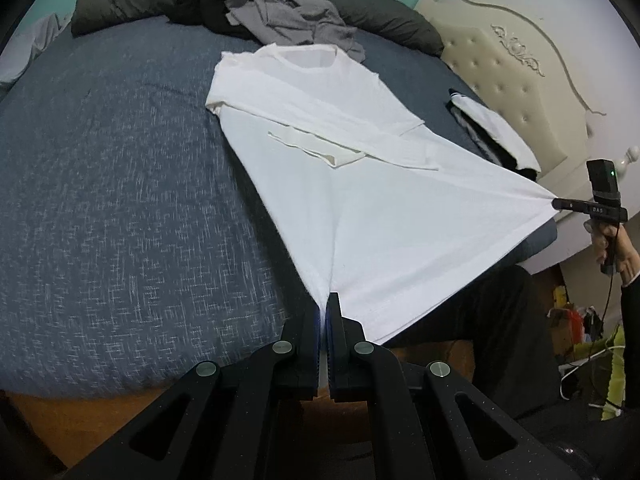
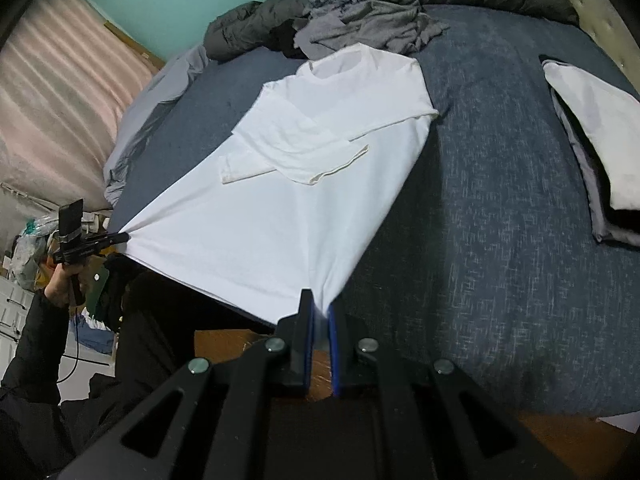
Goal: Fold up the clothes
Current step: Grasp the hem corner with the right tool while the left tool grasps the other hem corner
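White shirt (image 1: 360,208) between two grippers

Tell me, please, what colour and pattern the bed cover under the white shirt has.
The bed cover is dark blue with pale crosshatch flecks, clearest in the right wrist view.

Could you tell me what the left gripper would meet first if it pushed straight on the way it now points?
Probably the white T-shirt it already pinches, then the blue bed cover beneath; depth is unclear.
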